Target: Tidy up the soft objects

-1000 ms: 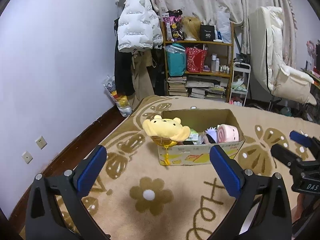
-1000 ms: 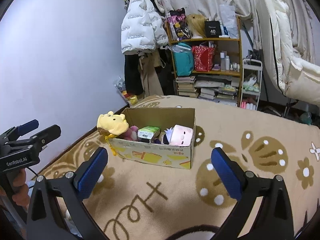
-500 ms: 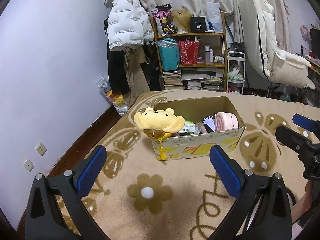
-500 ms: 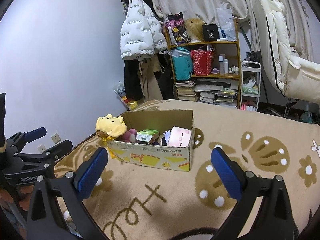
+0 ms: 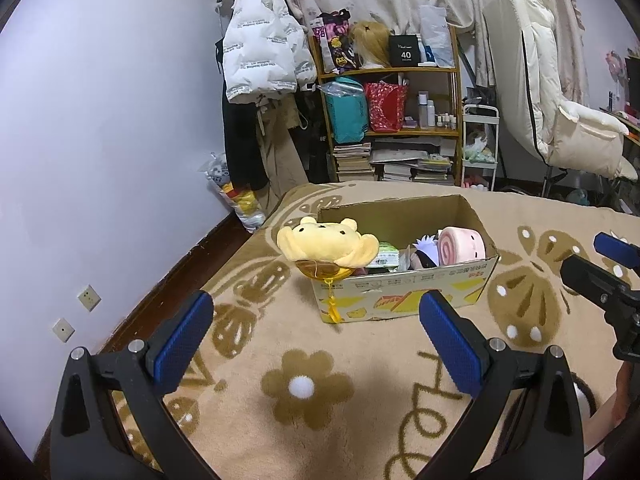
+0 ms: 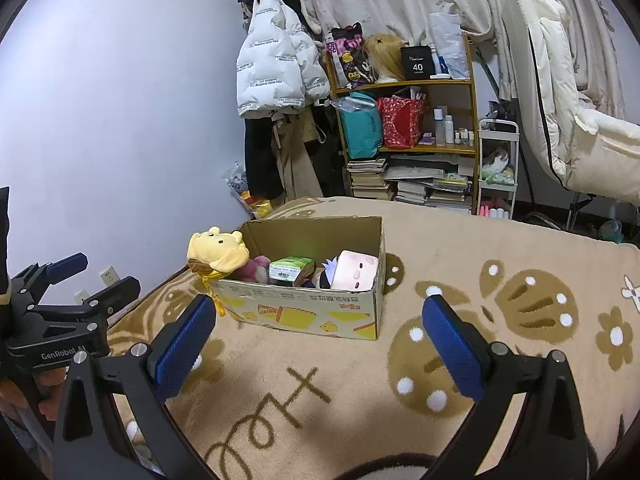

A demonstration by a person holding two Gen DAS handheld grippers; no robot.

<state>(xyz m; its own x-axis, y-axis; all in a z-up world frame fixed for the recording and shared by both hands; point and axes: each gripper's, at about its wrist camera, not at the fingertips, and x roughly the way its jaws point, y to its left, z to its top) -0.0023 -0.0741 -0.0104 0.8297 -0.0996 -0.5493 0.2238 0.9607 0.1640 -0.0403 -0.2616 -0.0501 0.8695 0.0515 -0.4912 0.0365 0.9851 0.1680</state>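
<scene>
An open cardboard box point(image 5: 404, 300) point(image 6: 304, 312) sits on the beige patterned blanket. A yellow bear plush point(image 5: 326, 240) point(image 6: 218, 250) drapes over its left corner. Inside lie a pink roll plush point(image 5: 460, 245) point(image 6: 356, 271), a green packet point(image 5: 386, 255) point(image 6: 292, 268), a dark-haired doll point(image 5: 424, 252) and a pink plush point(image 6: 258, 269). My left gripper point(image 5: 316, 340) is open and empty, short of the box. My right gripper point(image 6: 320, 340) is open and empty, also short of the box. Each gripper shows at the edge of the other's view.
The blanket point(image 5: 360, 380) covers a bed with a purple wall on the left. Behind stand a shelf point(image 5: 392, 120) of books and bags, hanging coats point(image 5: 260, 60), a white cart point(image 5: 480, 148) and a cream chair point(image 5: 560, 120).
Both grippers have drawn back and risen a little, so the box looks lower and farther in both views. The box contents have not moved. Both grippers stay open.
</scene>
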